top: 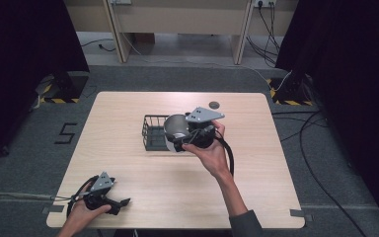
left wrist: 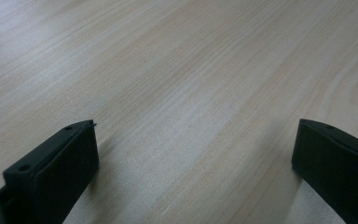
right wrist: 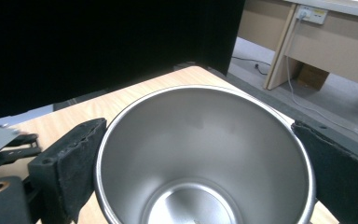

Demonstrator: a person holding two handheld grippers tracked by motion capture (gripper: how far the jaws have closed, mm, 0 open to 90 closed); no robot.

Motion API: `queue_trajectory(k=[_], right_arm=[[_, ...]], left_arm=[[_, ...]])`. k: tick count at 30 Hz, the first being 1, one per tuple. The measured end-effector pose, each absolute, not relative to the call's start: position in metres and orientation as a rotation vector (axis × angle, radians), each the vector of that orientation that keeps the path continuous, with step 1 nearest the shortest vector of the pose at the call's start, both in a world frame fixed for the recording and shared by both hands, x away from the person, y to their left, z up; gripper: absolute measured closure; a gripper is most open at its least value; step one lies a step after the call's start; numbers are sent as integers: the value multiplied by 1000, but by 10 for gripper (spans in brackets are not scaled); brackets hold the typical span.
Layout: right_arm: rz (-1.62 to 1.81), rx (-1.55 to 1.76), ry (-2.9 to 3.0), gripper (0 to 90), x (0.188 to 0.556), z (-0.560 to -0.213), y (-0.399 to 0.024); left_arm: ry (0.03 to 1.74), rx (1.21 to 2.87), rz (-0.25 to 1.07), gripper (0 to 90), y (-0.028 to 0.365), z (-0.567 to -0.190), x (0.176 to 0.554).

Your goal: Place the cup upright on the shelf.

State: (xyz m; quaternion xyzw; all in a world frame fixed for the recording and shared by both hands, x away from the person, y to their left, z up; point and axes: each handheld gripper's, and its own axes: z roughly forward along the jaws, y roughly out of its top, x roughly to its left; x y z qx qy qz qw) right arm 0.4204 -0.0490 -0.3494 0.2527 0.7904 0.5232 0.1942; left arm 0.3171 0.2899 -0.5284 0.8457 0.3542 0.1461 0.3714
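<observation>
Steel cup (right wrist: 205, 154) is sitting clamped between the right tool (top: 185, 140) jaws, held above the wire basket (top: 153, 131), mouth tilted sideways; left tool (top: 121, 203) is resting released on the worktop (top: 256, 163), well apart.

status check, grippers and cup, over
Right hand-held gripper shut on steel cup, held over wire basket. Left hand-held gripper open, idle at table corner. Nothing in the way.

1. Your right hand (top: 212, 150) and its gripper hide part of the shiny steel cup (top: 176, 129)
2. That cup covers the black wire basket's (top: 153, 132) right side
</observation>
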Motion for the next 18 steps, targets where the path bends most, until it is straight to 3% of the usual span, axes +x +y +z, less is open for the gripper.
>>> queue_trajectory(k=[18], right_arm=[[1424,772,2219,64,466,-343,-24]], left_arm=[[906,2169,374,0,290,-528,317]])
